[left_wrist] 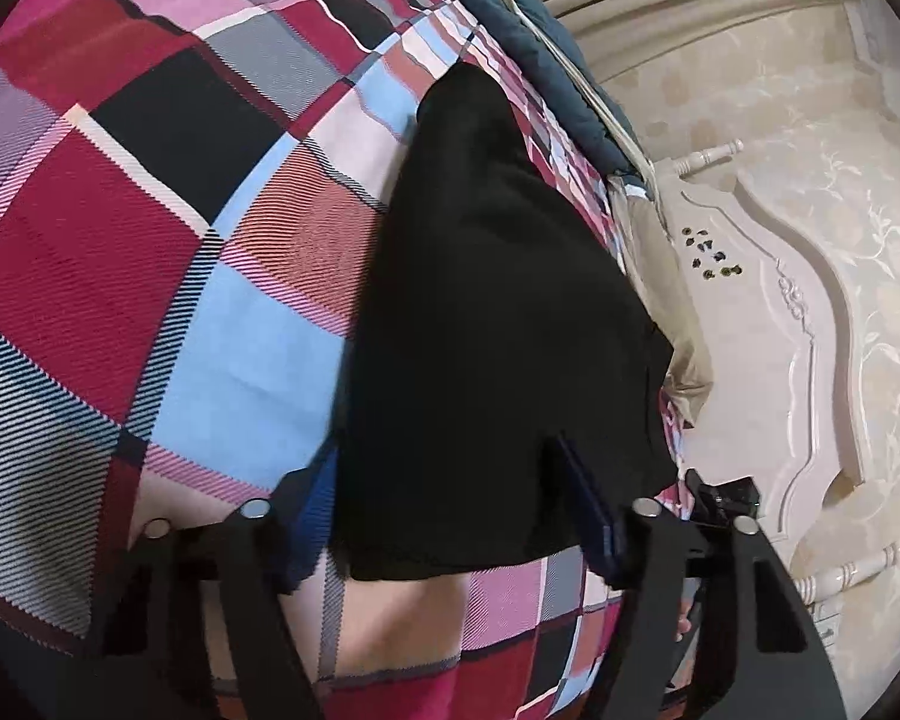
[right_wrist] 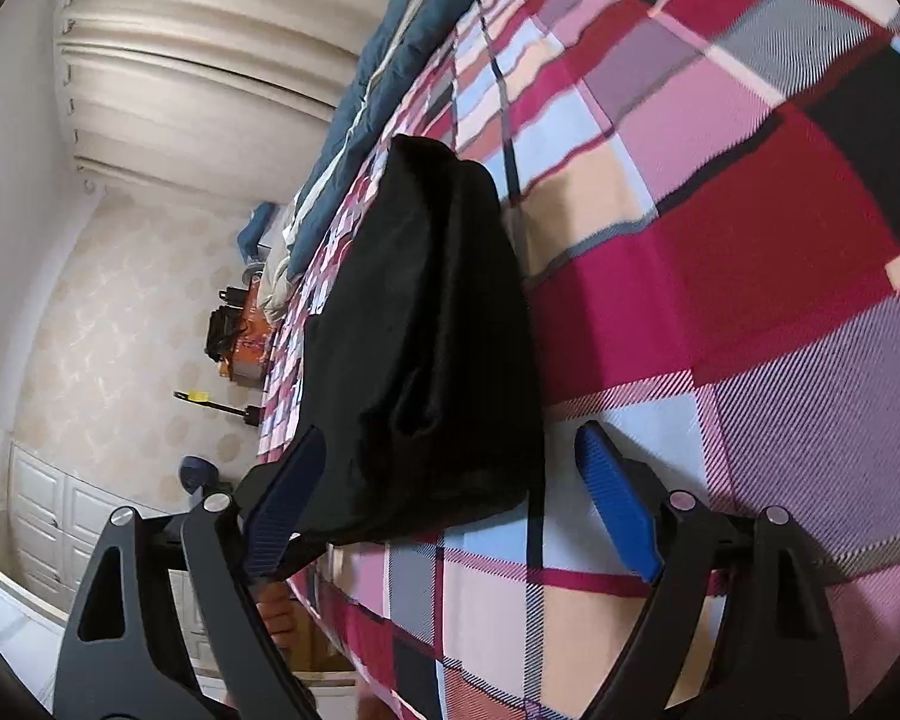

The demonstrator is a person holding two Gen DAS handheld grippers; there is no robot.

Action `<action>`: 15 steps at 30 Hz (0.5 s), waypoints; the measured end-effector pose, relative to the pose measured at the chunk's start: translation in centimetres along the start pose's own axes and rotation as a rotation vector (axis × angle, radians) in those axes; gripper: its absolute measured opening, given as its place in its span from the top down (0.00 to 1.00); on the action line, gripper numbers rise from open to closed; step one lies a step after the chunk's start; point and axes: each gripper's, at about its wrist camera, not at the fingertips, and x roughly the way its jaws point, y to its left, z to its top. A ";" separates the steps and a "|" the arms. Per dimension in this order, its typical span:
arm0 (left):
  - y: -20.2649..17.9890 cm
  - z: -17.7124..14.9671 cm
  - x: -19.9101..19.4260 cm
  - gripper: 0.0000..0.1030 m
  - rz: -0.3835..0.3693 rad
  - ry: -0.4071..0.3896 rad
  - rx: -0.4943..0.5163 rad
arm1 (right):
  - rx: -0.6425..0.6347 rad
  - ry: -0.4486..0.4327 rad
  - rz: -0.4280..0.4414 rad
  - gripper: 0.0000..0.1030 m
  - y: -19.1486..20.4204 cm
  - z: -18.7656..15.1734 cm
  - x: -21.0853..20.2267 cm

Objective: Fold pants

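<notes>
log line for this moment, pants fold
stage: pants lie folded on plaid bedspread | left hand-held gripper: open, straddling near edge | right hand-held gripper: open, straddling near end

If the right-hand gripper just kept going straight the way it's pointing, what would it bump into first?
Most likely the black pants. They lie folded on the plaid bedcover, and their near edge already sits between the open fingers of the right gripper. Depth is hard to judge, so it may reach the cover at almost the same moment.
</notes>
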 end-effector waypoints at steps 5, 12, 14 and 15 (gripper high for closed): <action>-0.5 -0.1 0.2 0.41 0.027 -0.011 0.017 | -0.089 0.074 -0.064 0.25 2.1 0.1 3.4; -0.7 -0.6 -0.6 0.65 0.020 -0.017 0.033 | -0.049 0.087 -0.042 0.66 2.2 -0.1 2.8; -1.3 -0.8 -1.1 0.69 0.029 -0.024 0.059 | -0.039 0.086 -0.009 0.67 2.5 -0.4 2.4; -1.5 -0.9 -1.3 0.69 0.028 -0.026 0.064 | -0.041 0.086 -0.008 0.68 2.7 -0.5 2.2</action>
